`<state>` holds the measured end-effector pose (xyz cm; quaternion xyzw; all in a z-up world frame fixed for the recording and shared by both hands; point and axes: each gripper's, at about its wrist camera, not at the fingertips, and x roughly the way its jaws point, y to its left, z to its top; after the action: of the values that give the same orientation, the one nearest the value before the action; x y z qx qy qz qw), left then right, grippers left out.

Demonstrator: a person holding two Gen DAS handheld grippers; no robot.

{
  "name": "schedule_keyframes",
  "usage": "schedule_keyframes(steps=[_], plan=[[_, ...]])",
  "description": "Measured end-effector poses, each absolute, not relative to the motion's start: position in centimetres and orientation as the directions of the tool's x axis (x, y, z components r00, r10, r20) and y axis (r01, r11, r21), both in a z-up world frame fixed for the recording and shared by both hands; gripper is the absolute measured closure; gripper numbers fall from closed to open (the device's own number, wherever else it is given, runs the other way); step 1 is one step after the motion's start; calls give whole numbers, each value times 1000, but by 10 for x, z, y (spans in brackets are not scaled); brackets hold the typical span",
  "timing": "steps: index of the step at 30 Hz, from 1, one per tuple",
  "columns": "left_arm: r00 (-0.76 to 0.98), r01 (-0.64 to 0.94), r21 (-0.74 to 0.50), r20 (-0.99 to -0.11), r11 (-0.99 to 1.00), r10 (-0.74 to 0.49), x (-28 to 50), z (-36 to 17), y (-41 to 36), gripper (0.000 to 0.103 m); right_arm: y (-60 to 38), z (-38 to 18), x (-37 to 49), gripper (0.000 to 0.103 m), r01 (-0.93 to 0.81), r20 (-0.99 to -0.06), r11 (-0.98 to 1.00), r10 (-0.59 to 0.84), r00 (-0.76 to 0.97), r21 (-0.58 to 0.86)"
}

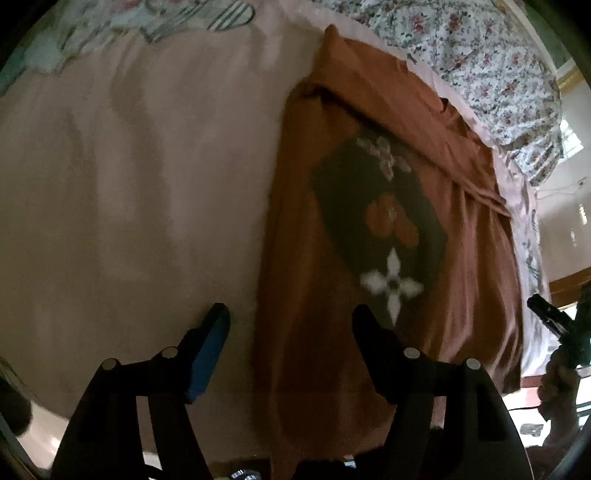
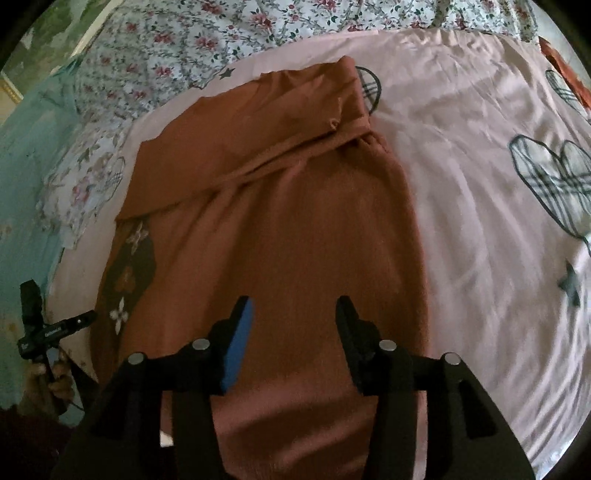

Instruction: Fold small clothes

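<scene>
Rust-brown shirt point(image 2: 280, 229) lies flat on the pink bedsheet point(image 2: 461, 166), one side folded over, just beside the floral blanket point(image 2: 177, 40). Left tool point(image 1: 290, 314) hangs above the shirt's edge, right tool point(image 2: 293, 306) above its middle; both stand apart, holding nothing.

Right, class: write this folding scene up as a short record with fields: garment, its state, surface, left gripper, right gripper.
garment: rust-brown shirt with a dark printed panel
state: partly folded, one side laid over the front so only part of the print shows in the right wrist view
surface: pink bedsheet, floral bedding beyond
left gripper: open, nothing between the fingers, over the shirt's edge
right gripper: open, empty, above the shirt
</scene>
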<state>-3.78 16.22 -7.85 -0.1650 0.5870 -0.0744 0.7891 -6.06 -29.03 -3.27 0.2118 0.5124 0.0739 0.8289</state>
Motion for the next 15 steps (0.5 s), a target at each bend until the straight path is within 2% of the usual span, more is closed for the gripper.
schedule_keyframes(steps=[5,7,11,15], plan=[[260,-84,-455,-869,886,-422,-70,-88,169,32,-309,-34,-97,51,143,-830,896,316,460,420],[253,-70,-469,-862,880,-439,-77,-89,168,32,-319,-37,-110,51,172,-832,886,315,457,430],[235,-31,-499,-846,866,-479,-82,-89,164,40,-332,-43,-135,51,211,-834,866,328,445,453],[207,-12,-506,-845,862,-493,-79,-93,160,40,-332,-55,-153,51,210,-819,839,383,427,502]])
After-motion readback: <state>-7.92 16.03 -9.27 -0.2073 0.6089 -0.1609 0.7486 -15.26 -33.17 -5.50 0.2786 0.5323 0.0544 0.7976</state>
